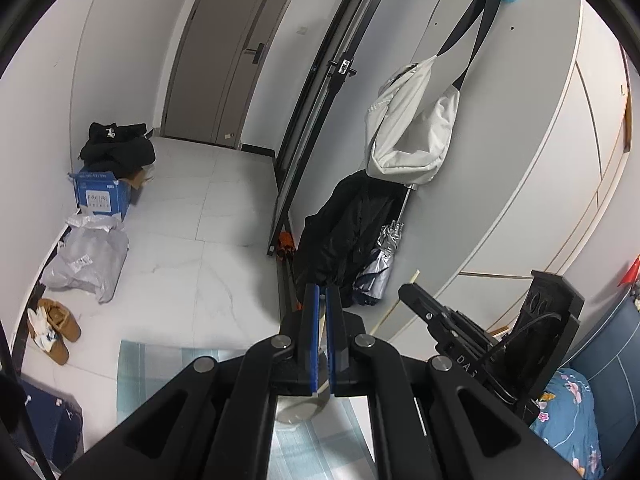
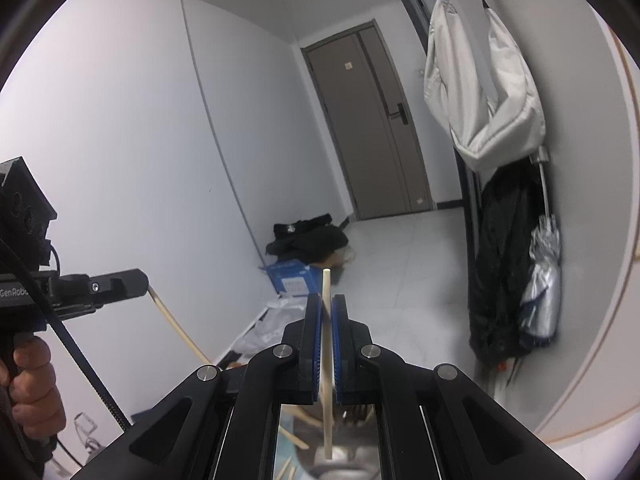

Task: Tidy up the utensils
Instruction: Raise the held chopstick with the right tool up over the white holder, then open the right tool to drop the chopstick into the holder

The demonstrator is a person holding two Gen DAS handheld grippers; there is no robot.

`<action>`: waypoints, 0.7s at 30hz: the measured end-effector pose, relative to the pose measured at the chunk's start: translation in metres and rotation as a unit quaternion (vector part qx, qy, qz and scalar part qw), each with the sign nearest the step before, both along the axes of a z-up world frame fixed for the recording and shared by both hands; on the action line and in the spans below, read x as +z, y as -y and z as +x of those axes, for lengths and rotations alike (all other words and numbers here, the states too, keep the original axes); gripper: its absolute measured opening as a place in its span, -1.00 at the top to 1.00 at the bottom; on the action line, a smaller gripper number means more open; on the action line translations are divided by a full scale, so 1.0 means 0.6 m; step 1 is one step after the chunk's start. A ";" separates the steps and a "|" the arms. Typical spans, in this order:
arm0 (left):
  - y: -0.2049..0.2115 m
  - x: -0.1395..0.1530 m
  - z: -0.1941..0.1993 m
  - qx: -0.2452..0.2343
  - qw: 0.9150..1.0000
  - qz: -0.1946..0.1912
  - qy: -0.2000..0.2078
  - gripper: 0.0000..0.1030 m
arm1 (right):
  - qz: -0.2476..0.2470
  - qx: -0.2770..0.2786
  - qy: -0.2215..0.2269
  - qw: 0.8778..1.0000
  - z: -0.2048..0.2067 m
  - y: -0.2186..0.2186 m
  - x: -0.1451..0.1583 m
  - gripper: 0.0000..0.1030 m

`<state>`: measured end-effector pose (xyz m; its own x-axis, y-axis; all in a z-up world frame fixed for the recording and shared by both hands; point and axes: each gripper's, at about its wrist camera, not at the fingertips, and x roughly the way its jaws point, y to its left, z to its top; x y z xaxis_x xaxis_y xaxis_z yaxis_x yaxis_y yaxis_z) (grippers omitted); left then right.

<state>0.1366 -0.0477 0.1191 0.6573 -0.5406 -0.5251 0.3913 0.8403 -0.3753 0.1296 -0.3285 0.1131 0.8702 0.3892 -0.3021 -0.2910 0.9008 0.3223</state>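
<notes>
My right gripper point(image 2: 326, 300) is shut on a pale wooden chopstick point(image 2: 326, 344) that stands upright between its blue pads. The chopstick's lower end hangs over a metal holder point(image 2: 344, 454) with more chopsticks and fork handles in it. In the right wrist view my left gripper point(image 2: 142, 280) is at the left, shut on a second chopstick point(image 2: 176, 328) that slants down from its tip. In the left wrist view the left gripper point(image 1: 322, 304) has its pads together above the metal holder point(image 1: 298, 410). The right gripper point(image 1: 406, 292) with its chopstick point(image 1: 385, 315) is to the right.
A teal cloth point(image 1: 160, 372) covers the table below. A white bag point(image 1: 408, 132), black coat point(image 1: 344, 232) and folded umbrella point(image 1: 380, 264) hang on the right wall. Boxes, bags and shoes point(image 1: 56, 328) lie on the floor. A person's hand point(image 2: 32, 384) grips the left handle.
</notes>
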 end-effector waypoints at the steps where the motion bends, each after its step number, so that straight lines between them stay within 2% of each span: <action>1: 0.002 -0.001 0.004 0.000 1.000 0.003 0.000 1.00 | 0.000 -0.001 0.004 1.000 0.007 0.000 0.003 0.92; 8: 0.001 -0.023 0.043 0.000 1.000 0.012 -0.024 1.00 | -0.011 0.000 0.017 1.000 0.061 -0.011 0.000 0.92; 17: 0.020 -0.047 0.063 -0.010 0.998 0.051 -0.025 1.00 | -0.015 0.032 0.013 0.999 0.087 -0.026 -0.046 0.92; 21: 0.028 -0.063 0.063 -0.017 0.997 0.067 -0.026 1.00 | -0.041 0.057 0.047 0.996 0.068 -0.036 -0.068 0.92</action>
<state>0.1742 -0.0645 0.0816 0.6100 -0.4846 -0.6269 0.4032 0.8709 -0.2809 0.1707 -0.3069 0.0720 0.8473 0.4650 -0.2566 -0.4185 0.8820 0.2165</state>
